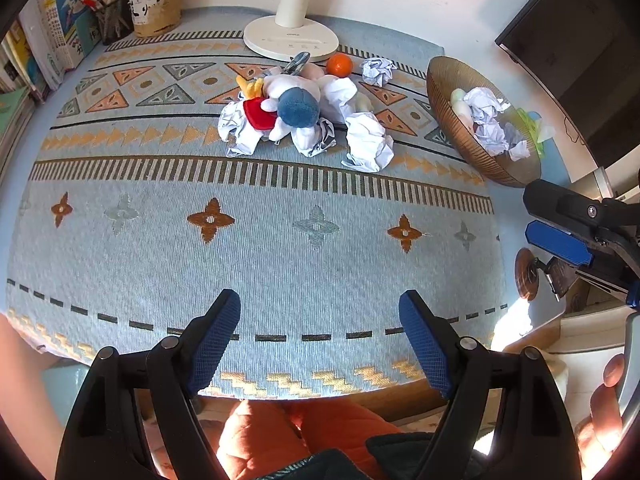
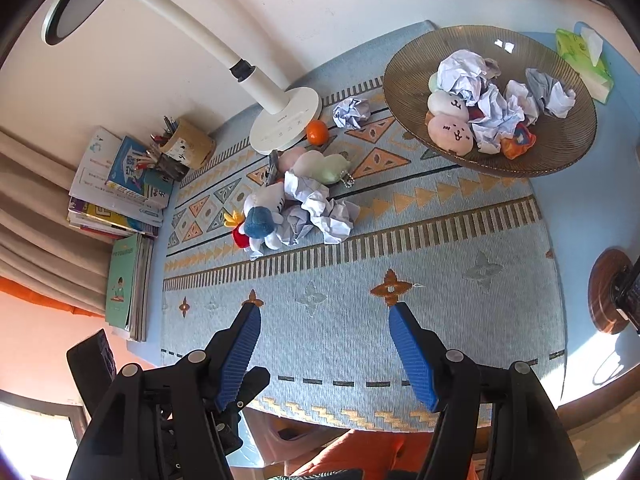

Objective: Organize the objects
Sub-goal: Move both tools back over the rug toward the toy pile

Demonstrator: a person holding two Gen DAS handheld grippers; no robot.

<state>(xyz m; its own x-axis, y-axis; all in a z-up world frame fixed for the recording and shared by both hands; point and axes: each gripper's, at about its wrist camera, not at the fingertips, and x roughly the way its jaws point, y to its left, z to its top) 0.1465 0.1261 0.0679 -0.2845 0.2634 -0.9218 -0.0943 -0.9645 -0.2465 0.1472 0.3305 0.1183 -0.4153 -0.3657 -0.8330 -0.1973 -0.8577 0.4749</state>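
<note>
A pile of plush toys (image 1: 280,104) and crumpled paper balls (image 1: 368,142) lies mid-table on the patterned cloth, with an orange (image 1: 339,65) behind it. The pile also shows in the right wrist view (image 2: 276,208). A brown ribbed bowl (image 2: 404,92) at the right holds crumpled paper (image 2: 464,70) and small plush toys (image 2: 450,130). My left gripper (image 1: 320,312) is open and empty above the near edge of the table. My right gripper (image 2: 325,322) is open and empty, also near the front edge; it shows in the left wrist view (image 1: 560,220) at far right.
A white desk lamp (image 1: 290,36) stands at the back. Pen holders (image 1: 154,4) and stacked books (image 2: 116,184) sit at the back left. A green tissue pack (image 2: 586,60) lies behind the bowl. A round brown coaster (image 2: 608,292) sits at the right edge.
</note>
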